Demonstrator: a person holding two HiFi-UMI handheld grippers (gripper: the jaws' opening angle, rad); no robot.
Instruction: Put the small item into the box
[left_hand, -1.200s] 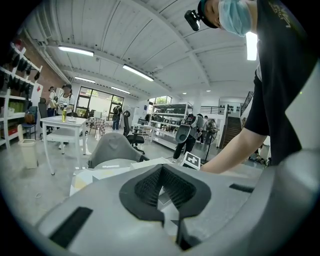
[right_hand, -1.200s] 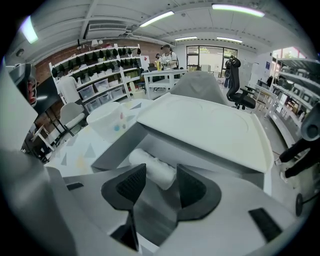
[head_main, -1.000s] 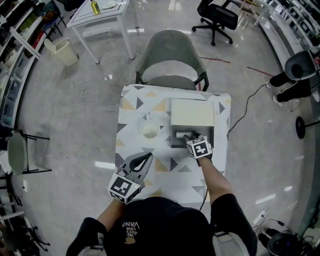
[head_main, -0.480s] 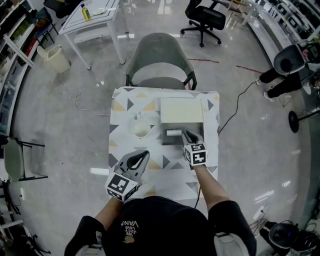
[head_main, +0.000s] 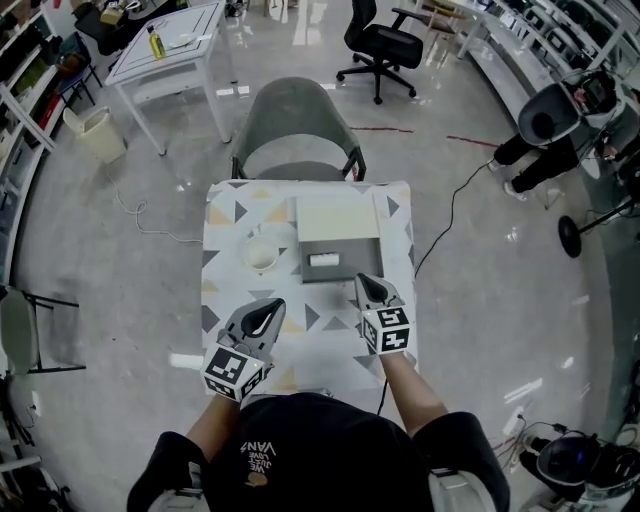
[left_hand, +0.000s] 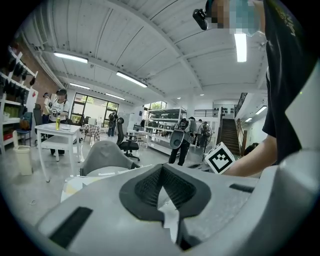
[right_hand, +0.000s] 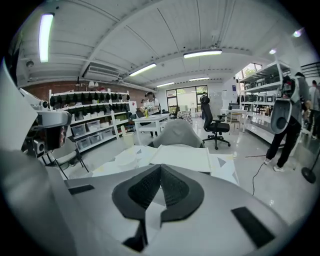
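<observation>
Well, I think the job is about done. In the head view the small item (head_main: 323, 260) lies inside the box (head_main: 355, 268), on the dark floor of it, near the middle of the frame. It is white and very small from up here, so I can't say for sure what it is; it looks like a little roll. Nothing is touching it.

My right gripper (head_main: 363, 287) sits just below the box's lower edge, over the table (head_main: 320, 338), and it is clear of the item. Its jaws have just been closing, and in the right gripper view they are pressed together with nothing between them. So it has let the item go and holds nothing.

My left gripper (head_main: 268, 312) hangs over the lower left part of the table, well apart from the box. In the left gripper view its 2 jaws meet too, and they hold nothing.

The box's pale lid (head_main: 338, 218) lies open, flat above the tray in the frame. A white bowl (head_main: 262, 256) stands just left of the box, and I have no need for it.

What is left? Not much, as I see it. The item is where the task wants it. If the lid should be shut as well, that step is not yet done, but the task does not ask for it.
</observation>
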